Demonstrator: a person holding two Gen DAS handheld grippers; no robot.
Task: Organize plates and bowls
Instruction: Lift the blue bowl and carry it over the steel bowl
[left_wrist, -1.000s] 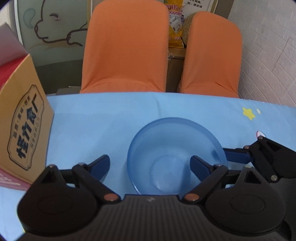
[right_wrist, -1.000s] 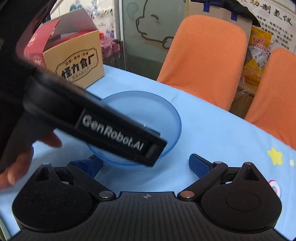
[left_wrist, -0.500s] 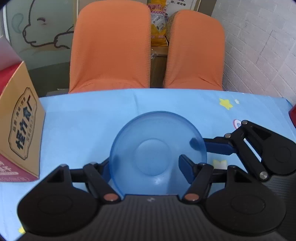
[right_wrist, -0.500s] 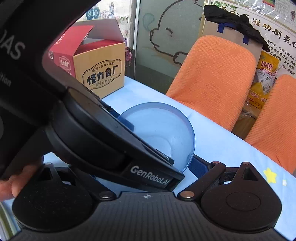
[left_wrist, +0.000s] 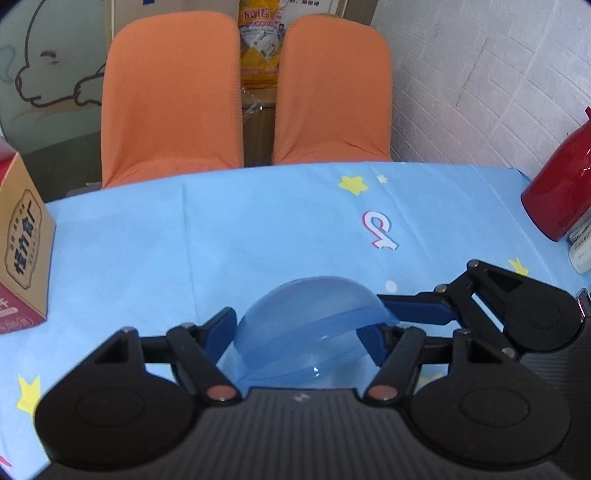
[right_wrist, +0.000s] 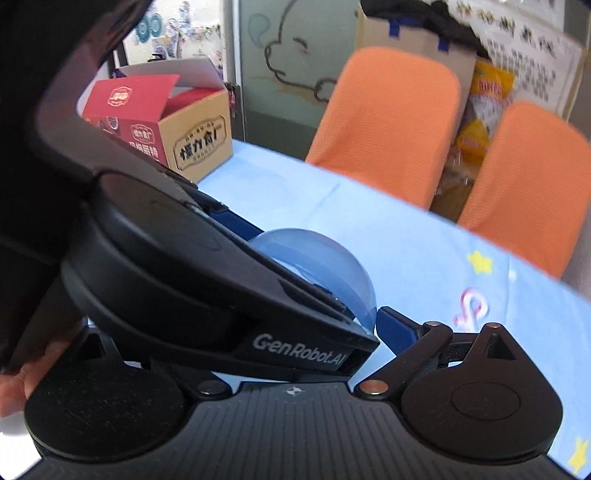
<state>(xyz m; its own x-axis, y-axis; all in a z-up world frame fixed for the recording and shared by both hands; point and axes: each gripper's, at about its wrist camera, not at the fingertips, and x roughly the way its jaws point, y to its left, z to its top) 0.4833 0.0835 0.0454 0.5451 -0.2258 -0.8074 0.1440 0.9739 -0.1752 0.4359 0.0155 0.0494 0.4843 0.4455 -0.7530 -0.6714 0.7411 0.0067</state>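
Left gripper (left_wrist: 299, 332) has clamped and lifted the bowl (left_wrist: 310, 332) (now tilted).

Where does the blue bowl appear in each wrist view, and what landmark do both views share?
Left wrist: blue bowl bottom centre, tilted, between the left gripper's fingers.
Right wrist: centre, partly behind the left gripper's black body.
Shared landmark: brown printed carton on the table's left side.

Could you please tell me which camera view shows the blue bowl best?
The left wrist view: the blue bowl sits unobstructed and tilted. The right wrist view shows only part of it, behind the left gripper.
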